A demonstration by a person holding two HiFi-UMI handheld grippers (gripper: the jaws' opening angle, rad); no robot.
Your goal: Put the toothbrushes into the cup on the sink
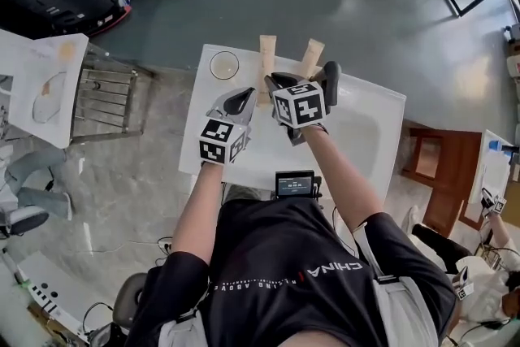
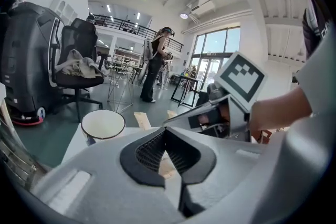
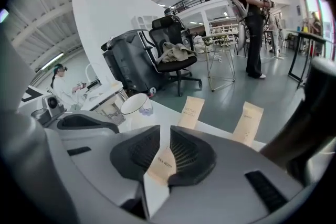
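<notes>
1. Left gripper [image 2: 165,132] has its jaws shut with nothing in them, over the middle of the sink [image 1: 370,122].
2. Right gripper [image 3: 164,136] has its jaws slightly apart; a toothbrush packet [image 3: 161,164] shows in the gap, with no clear pinch.
3. Cup [image 1: 224,64] stands at the sink's far-left corner.
4. Two more packets [image 1: 267,53] [image 1: 309,57] overhang the far edge, right of the cup.

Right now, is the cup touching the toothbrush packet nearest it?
Apart. The head view shows bare white sink rim between the cup and that packet; the right gripper view shows the same gap.
</notes>
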